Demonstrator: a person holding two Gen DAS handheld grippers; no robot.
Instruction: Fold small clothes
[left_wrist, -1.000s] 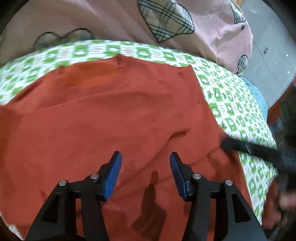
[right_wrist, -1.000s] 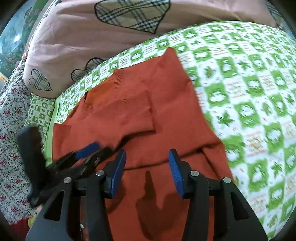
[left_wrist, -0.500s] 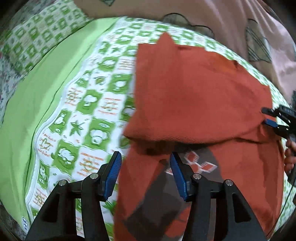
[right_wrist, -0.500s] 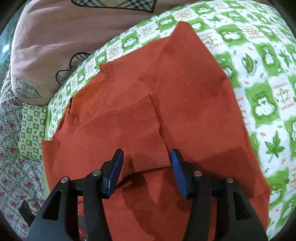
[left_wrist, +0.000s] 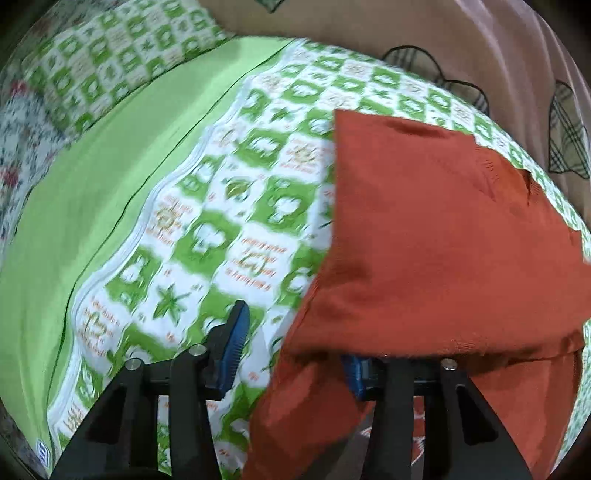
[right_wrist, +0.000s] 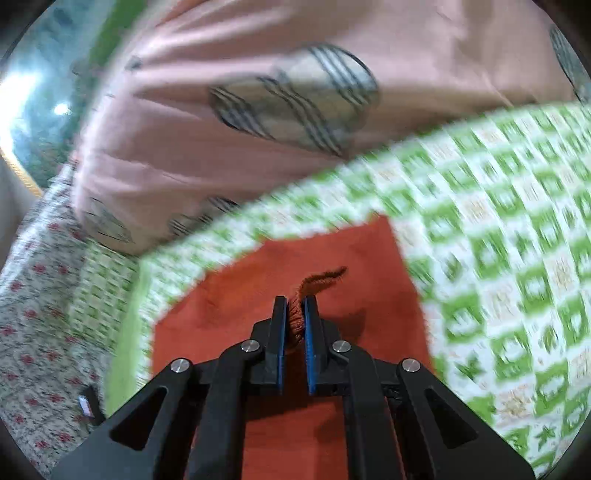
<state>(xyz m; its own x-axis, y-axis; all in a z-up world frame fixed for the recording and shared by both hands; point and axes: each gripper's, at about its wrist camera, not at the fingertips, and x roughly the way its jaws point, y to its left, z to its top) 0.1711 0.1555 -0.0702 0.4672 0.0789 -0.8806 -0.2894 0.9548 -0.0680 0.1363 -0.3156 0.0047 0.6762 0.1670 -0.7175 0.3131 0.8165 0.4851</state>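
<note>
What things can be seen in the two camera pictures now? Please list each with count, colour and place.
sweater: one, rust-red, folded, lying on the bedsheet
bedsheet: one, green and white checks with a plain green border, covering the bed
quilt: one, pink with plaid hearts, heaped behind the sweater
floral fabric: one, white with red flowers, at the left edge
left hand-held gripper: open, at the sweater's edge
right hand-held gripper: shut on a pinch of sweater knit

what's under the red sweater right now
The green-and-white patterned bedsheet shows all around the red sweater, which lies on it. The sweater's folded flap drapes over one finger of the left tongs; whatever else lies beneath is covered.
</note>
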